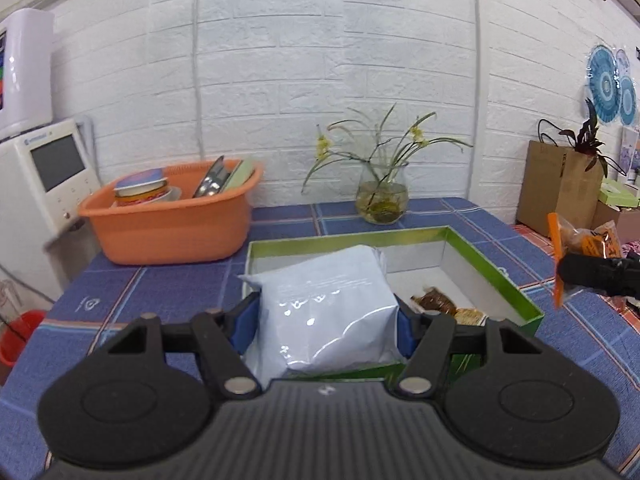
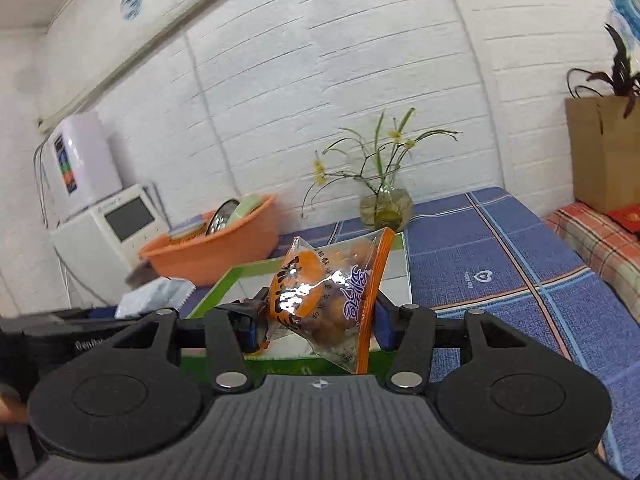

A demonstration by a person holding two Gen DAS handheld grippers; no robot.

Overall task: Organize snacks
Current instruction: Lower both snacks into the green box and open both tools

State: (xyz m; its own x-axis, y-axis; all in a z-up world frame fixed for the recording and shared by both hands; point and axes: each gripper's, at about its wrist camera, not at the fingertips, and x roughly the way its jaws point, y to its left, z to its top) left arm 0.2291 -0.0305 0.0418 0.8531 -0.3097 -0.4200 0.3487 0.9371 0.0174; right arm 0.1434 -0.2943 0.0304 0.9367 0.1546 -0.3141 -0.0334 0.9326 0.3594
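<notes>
My left gripper is shut on a puffy white snack bag, its blue pads pressed on both sides, held over the near end of a green-rimmed open box. Brown wrapped snacks lie on the box floor at the right. My right gripper is shut on a clear and orange snack packet, tilted, above the near edge of the same box. In the left wrist view that packet and the right gripper's black finger show at the far right edge.
An orange basin with dishes stands at the back left of the blue checked tablecloth. A glass vase with flowers stands behind the box. A white appliance is at the left, a brown paper bag at the right.
</notes>
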